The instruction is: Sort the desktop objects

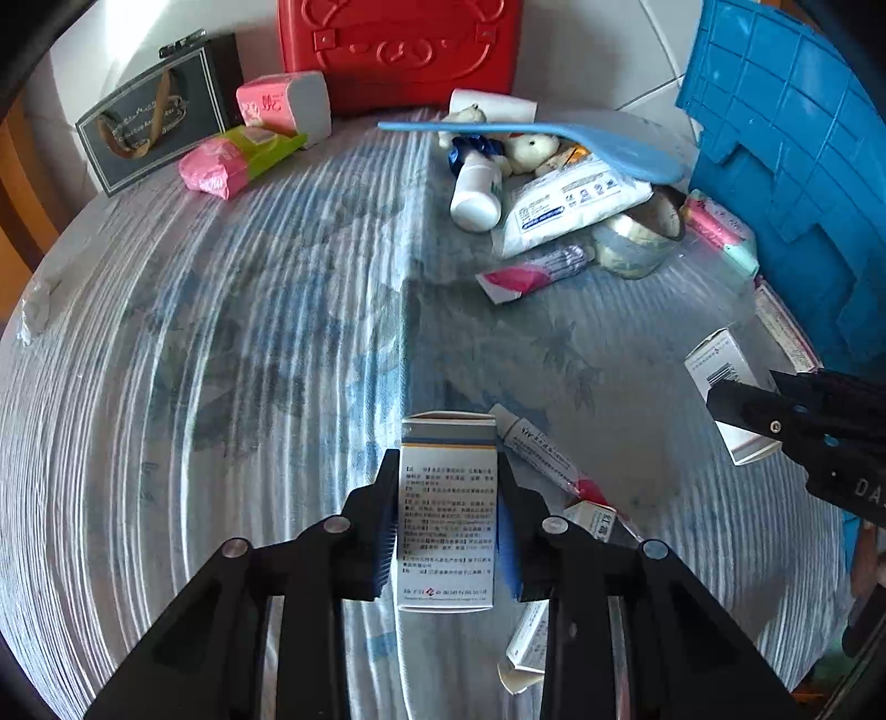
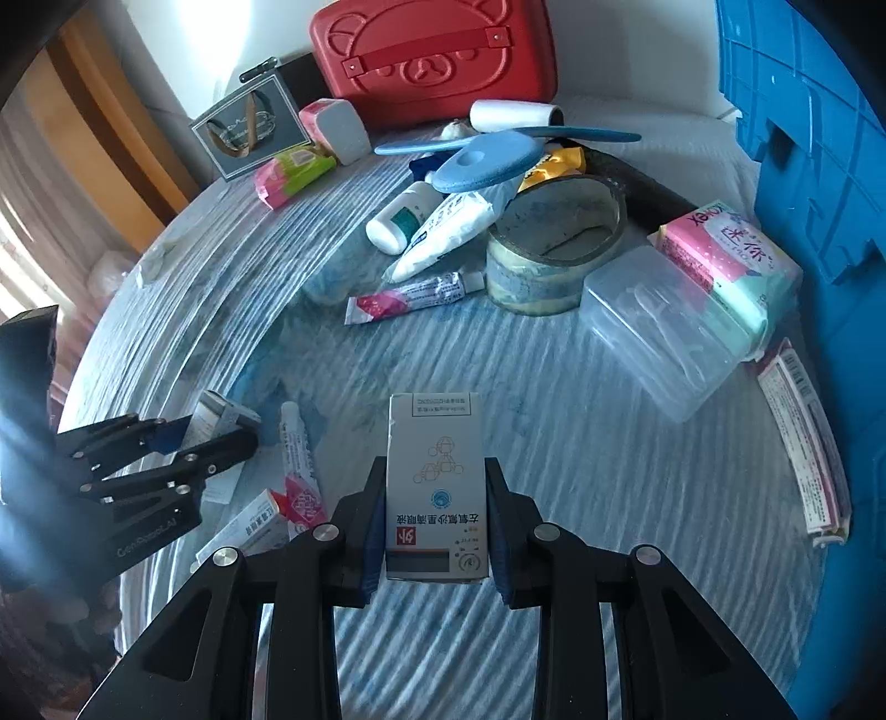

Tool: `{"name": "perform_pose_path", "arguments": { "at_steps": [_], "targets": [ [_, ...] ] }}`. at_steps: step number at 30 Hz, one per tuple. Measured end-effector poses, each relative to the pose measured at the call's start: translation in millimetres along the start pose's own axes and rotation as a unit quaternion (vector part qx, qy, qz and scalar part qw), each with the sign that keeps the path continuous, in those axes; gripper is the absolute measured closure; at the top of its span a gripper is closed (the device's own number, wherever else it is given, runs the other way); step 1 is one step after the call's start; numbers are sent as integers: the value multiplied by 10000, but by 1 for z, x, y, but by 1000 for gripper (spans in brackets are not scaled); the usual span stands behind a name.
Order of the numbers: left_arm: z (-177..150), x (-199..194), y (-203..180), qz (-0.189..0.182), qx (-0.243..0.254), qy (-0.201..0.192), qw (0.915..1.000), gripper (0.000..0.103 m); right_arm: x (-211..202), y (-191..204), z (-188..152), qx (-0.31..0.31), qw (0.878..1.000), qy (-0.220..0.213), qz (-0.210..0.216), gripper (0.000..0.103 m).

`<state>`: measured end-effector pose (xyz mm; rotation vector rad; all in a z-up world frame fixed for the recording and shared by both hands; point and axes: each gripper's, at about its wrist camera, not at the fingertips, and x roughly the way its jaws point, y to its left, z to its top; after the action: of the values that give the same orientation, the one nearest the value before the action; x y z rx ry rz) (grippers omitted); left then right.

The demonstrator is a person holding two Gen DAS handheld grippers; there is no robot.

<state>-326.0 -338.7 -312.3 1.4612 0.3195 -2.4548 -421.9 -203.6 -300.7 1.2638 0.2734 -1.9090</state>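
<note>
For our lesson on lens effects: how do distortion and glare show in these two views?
Left wrist view: the tablecloth stripes bow into arcs and the corners go dark. Right wrist view: the same bending, plus white glare on the wall and a hazy flare at the left edge.

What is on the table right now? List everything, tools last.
Medicine box: one, white, in left jaws.
Eye-drop box: one, white, in right jaws.
Ointment tube: one, white-red, beside the left box.
Red case: one, standing at back.
Tape roll: one, pale, centre.
Clear box: one, right of the tape.
Tissue pack: one, pink-green, behind the clear box.
White bottle: one, in the far pile.
Left gripper: black, shut.
Right gripper: black, shut.
</note>
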Motion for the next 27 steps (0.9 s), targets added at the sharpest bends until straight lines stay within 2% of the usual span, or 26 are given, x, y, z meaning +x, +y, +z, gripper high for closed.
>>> {"name": "perform_pose_path", "arguments": {
  "at_steps": [3, 6, 14, 18, 22, 25, 27],
  "targets": [
    [5, -19, 1, -187, 213, -139, 9995, 73, -14, 3, 2, 147, 9998, -137, 16, 73],
    [4, -34, 0, -173, 564, -326, 9977, 73, -31, 12, 4, 216, 9993, -302, 38, 73],
    [-1, -62, 28, -216, 707, -569, 9956, 73, -58, 48, 3, 148, 9982, -586, -11, 73],
    [5, -82, 29, -295, 989, -763, 9917, 76, -74, 66, 4, 103, 9971, -735, -140, 73],
    [-2, -72, 34, -378, 1202, -616, 9901, 75, -72, 75, -2, 177, 9979, -590, -206, 73],
    [-16, -40, 36, -493, 1243, -146, 9909, 66, -71, 80, -11, 262, 9979, -561, -199, 73],
    [-25, -25, 31, -541, 1332, 12, 9896, 66, -72, 83, -16, 263, 9979, -543, -250, 73]
  ]
}}
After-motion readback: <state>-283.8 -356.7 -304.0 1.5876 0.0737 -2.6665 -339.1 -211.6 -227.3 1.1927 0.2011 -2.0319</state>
